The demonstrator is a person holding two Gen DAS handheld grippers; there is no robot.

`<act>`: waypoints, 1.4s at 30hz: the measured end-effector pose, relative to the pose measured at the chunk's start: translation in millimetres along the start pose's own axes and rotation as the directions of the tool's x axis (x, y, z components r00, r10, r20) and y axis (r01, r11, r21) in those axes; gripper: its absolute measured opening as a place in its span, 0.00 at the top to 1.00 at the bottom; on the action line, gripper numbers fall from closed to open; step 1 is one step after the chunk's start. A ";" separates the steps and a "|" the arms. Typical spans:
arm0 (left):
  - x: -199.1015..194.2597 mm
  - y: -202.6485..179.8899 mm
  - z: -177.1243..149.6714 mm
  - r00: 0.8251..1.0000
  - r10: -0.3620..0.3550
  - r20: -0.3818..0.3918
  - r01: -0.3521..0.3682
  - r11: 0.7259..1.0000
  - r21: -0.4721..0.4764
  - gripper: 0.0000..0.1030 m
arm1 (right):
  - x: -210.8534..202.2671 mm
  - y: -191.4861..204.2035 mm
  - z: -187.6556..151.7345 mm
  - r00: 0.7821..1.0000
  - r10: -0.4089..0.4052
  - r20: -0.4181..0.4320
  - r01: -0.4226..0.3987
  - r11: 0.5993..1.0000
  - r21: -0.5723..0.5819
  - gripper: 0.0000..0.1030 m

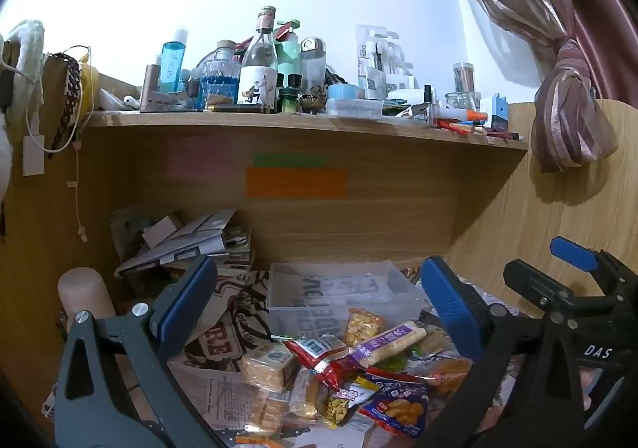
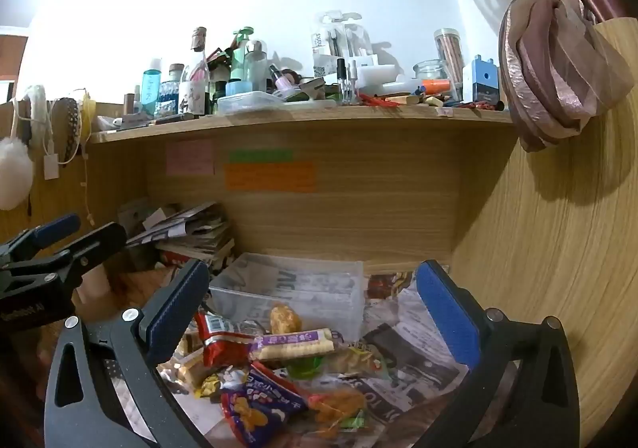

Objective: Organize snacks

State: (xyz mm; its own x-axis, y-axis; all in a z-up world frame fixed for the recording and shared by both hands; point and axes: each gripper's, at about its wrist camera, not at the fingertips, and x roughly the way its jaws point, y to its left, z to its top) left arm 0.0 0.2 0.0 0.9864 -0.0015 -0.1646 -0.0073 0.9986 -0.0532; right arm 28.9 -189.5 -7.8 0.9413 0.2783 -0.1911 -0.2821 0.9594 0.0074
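A pile of snack packets point(image 1: 339, 376) lies on newspaper on the desk; it also shows in the right wrist view point(image 2: 279, 368). On top lies a purple-wrapped cracker bar point(image 1: 388, 340) point(image 2: 295, 344). Behind the pile stands a clear plastic box point(image 1: 339, 288) point(image 2: 295, 288), empty. My left gripper point(image 1: 319, 308) is open above the pile and holds nothing. My right gripper point(image 2: 315, 312) is open above the pile and holds nothing. The right gripper shows at the right of the left wrist view point(image 1: 574, 288). The left gripper shows at the left of the right wrist view point(image 2: 52, 248).
A wooden shelf point(image 1: 303, 123) above the desk carries several bottles and jars. Stacked papers point(image 1: 187, 244) lie at the back left. A wooden side panel point(image 2: 558, 248) closes the right. A knotted curtain point(image 2: 558, 69) hangs there. Sticky notes point(image 1: 295, 182) are on the back panel.
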 end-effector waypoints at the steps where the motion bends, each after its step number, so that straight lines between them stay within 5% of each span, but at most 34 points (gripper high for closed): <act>1: 0.1 0.1 0.0 1.000 -0.002 -0.002 0.002 1.000 -0.001 0.00 | 0.1 -0.2 0.0 1.000 0.000 0.001 0.000 1.000 0.004 0.00; 42: 1.5 10.8 -1.7 1.000 0.000 0.007 0.000 1.000 -0.010 0.00 | -2.1 5.5 4.2 1.000 0.002 0.010 -0.002 1.000 -0.002 0.00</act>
State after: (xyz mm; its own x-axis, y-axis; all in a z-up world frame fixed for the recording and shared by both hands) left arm 1.2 10.8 -2.5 0.9874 -0.0012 -0.1582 -0.0089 0.9980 -0.0630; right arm 26.1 -184.7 -3.2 0.9424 0.2810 -0.1814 -0.2846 0.9586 0.0061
